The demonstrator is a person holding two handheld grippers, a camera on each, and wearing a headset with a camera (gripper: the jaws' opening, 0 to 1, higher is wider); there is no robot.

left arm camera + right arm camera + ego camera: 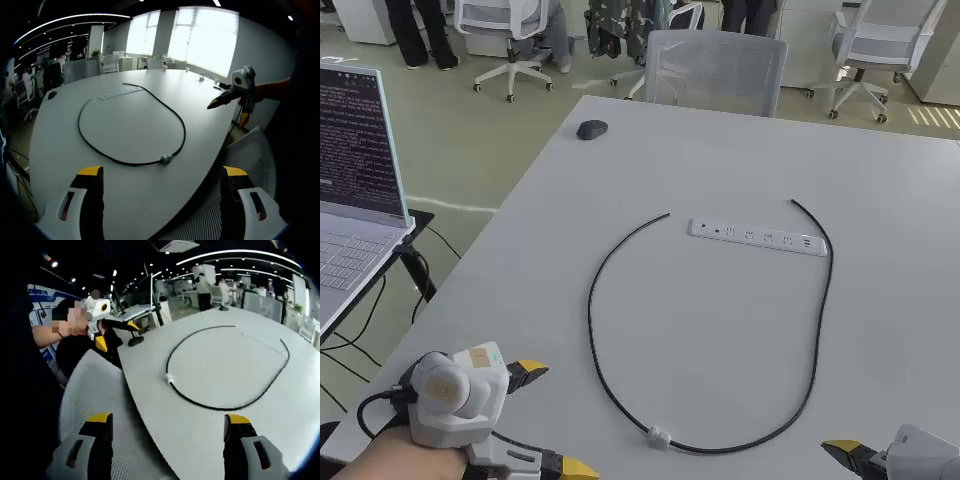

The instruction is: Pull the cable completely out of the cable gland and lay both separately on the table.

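Left tool (162, 172) and right tool (167, 417) gaping, empty, hovering near desk (720, 330) edge, flanking cable gland (658, 436) on cable (589, 300), probably lining up a grab.

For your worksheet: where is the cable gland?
Head view: the cable gland sits on the cable at the loop's near end, bottom centre, by the table's front edge.

Text lines on the laptop screen (355, 140) — none legible.
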